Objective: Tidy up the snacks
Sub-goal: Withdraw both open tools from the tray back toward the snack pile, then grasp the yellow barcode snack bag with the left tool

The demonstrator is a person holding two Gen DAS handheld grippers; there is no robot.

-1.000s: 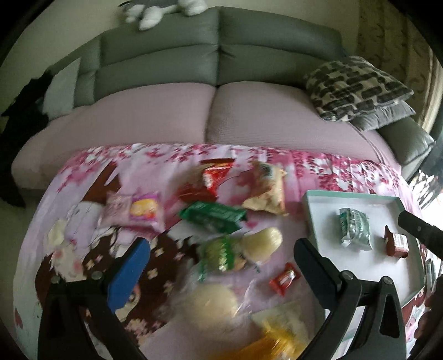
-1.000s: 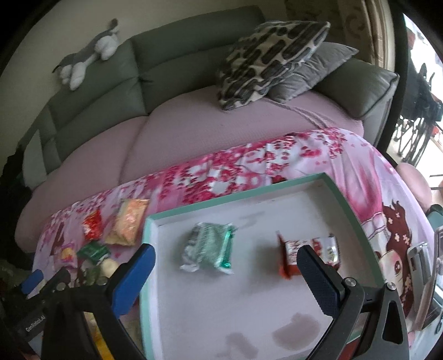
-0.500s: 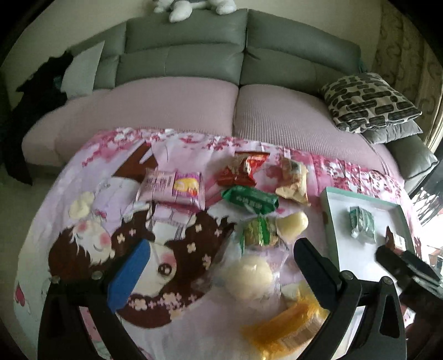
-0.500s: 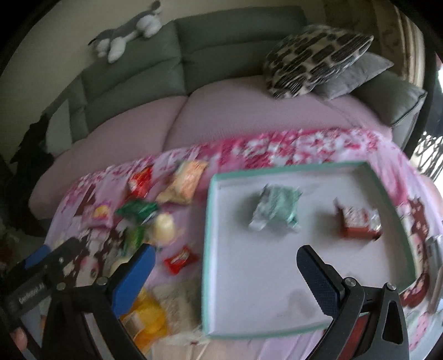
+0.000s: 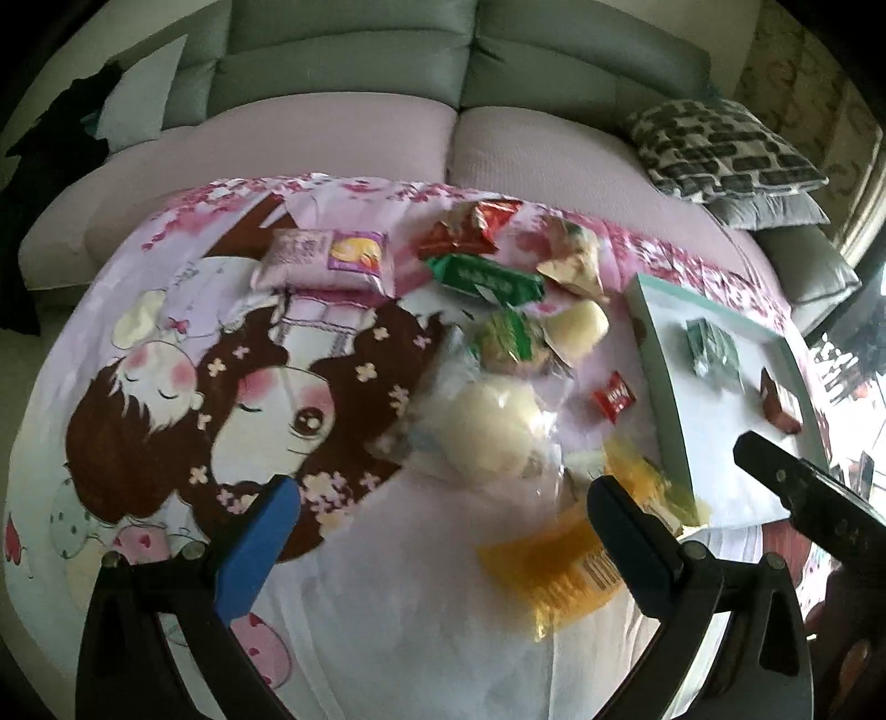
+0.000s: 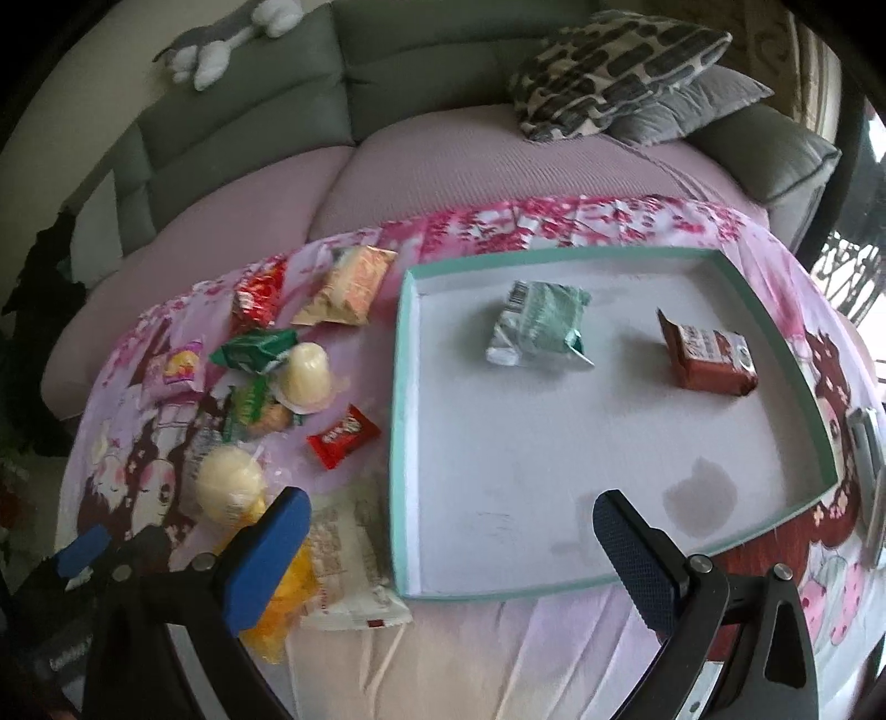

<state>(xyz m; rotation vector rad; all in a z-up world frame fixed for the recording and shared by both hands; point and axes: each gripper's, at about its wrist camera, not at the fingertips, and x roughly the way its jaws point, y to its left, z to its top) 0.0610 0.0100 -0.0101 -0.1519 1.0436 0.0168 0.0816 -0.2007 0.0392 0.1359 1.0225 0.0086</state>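
Observation:
Several wrapped snacks lie on a pink cartoon cloth: a small red candy (image 6: 343,436), a green pack (image 5: 487,278), a bagged round bun (image 5: 490,423), a yellow pack (image 5: 559,570) and a pink pack (image 5: 326,260). The teal-rimmed white tray (image 6: 401,421) holds a pale green packet (image 6: 540,327) and a brown packet (image 6: 709,360). My left gripper (image 5: 443,548) hangs open above the cloth, just short of the bun and the yellow pack. My right gripper (image 6: 451,554) is open over the tray's near left edge, with nothing between its fingers.
A grey sofa with a pink cover (image 5: 343,138) runs behind the table, with patterned cushions (image 6: 614,61) at the right and a plush toy (image 6: 227,39) on its back. A silver device (image 6: 869,459) lies right of the tray.
Both grippers have drawn back and up from the table, so more of the cloth and snacks shows. The right view has swung left from the tray toward the snack pile. Nothing was grasped.

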